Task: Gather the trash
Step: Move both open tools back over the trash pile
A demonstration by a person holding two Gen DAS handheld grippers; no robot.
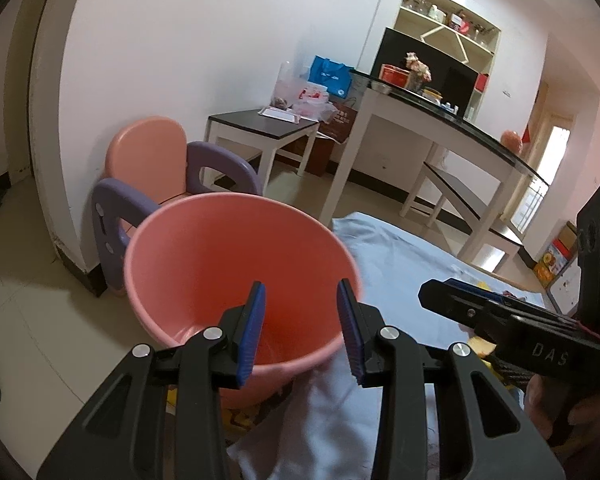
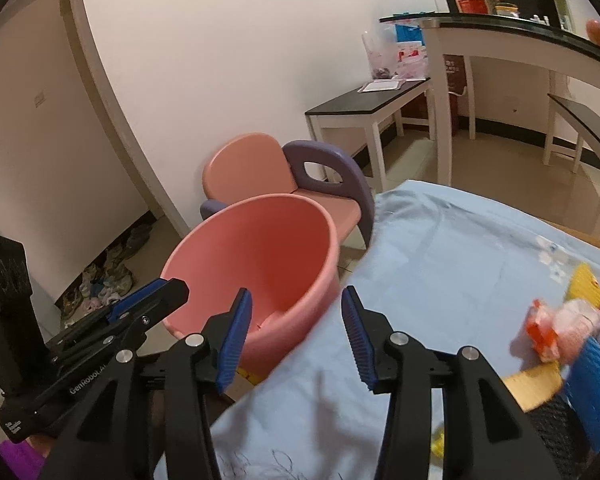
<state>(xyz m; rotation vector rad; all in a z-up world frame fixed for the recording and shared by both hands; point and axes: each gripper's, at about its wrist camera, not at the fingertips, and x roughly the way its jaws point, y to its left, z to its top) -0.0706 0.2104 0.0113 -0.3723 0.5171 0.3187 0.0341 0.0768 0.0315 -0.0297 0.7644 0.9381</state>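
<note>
- The left gripper [image 1: 302, 330] stood with its jaws apart and nothing between them, its blue pads [image 1: 253, 332] hanging over the mouth of the pink bucket [image 1: 204, 264].
- The right gripper [image 2: 296, 338] was likewise parted and empty, poised above the edge of the light blue cloth [image 2: 440, 264], with the bucket just beyond its left finger.
- Each gripper showed at the side of the other's view, close alongside.
- The bucket looked empty inside, apart from one small pale bit near the bottom, too unclear to name; it stood just beside the cloth-covered surface.
- The trash [image 2: 560, 332], a heap of crumpled orange, pink, yellow and blue wrappers, lay on the cloth to the right of the right gripper, blurred.
- Behind the bucket stood a small pink chair [image 1: 148, 156] with purple arms, against the white wall.
- Farther back were a low dark-topped bench [image 1: 260, 124] and a tall white table [image 1: 440, 120] bearing clutter.
</note>
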